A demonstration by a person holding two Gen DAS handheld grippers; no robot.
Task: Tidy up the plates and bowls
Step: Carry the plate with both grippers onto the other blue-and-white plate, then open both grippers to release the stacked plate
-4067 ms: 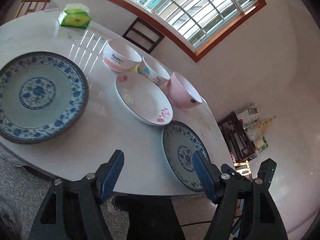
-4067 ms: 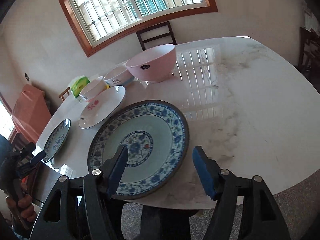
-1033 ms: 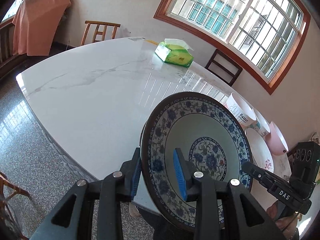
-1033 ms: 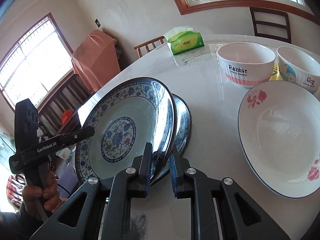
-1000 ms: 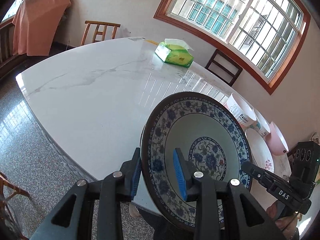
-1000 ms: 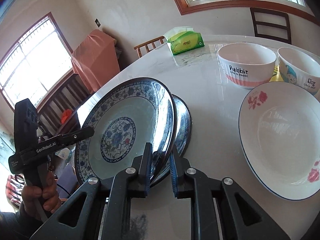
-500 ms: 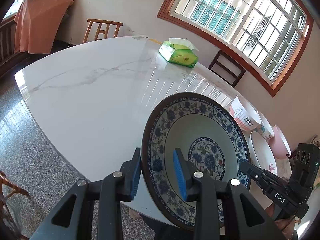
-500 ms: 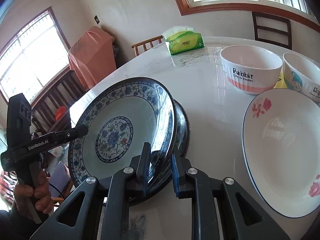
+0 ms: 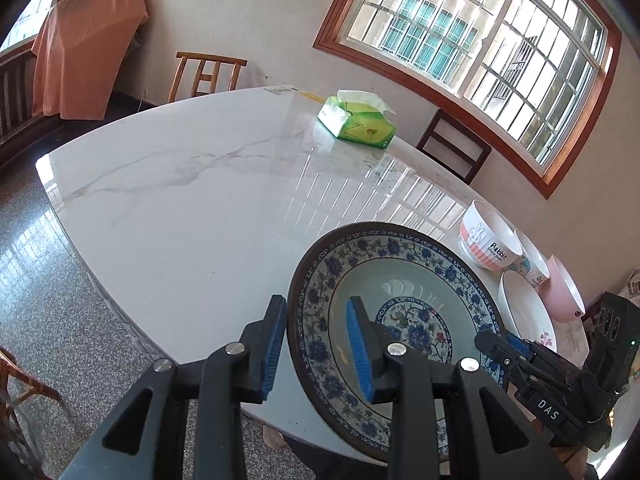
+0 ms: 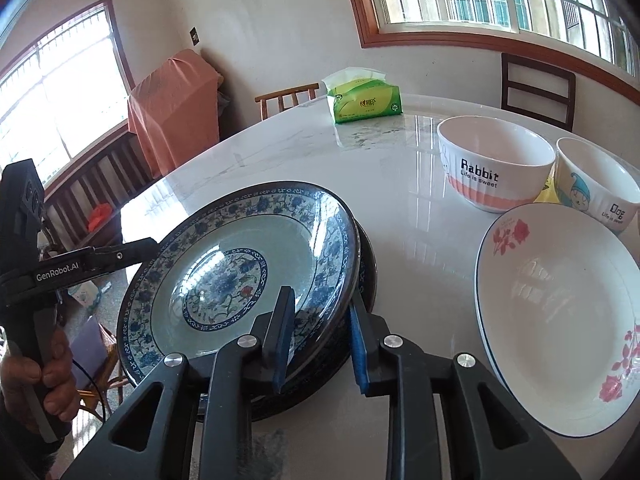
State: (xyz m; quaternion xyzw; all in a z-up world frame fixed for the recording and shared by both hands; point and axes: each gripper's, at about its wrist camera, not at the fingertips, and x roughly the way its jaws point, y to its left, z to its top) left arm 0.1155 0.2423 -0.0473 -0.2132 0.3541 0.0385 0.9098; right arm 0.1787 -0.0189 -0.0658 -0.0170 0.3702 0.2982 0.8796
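A blue-and-white plate [image 10: 224, 272] leans tilted on a second, darker-rimmed plate [image 10: 368, 272] that lies on the marble table [image 9: 200, 208]. My left gripper [image 9: 316, 346] is shut on the near rim of the upper plate [image 9: 400, 292]. My right gripper [image 10: 320, 340] straddles the opposite rim. Its jaws are opening, and the blue pads [image 10: 358, 344] stand a little off the rim between them. In the left wrist view the right gripper [image 9: 500, 344] shows at the plate's far edge.
A white rose plate [image 10: 560, 300] lies right of the stack. Behind it stand a Rabbit bowl [image 10: 492, 160], a Dog bowl [image 10: 596, 184] and a pink bowl [image 9: 564, 292]. A green tissue pack [image 9: 356, 124] sits far back. Chairs ring the table.
The right gripper's jaws have spread off the upper plate's rim. The upper plate has settled a little lower on the plate beneath. The left gripper keeps its hold.
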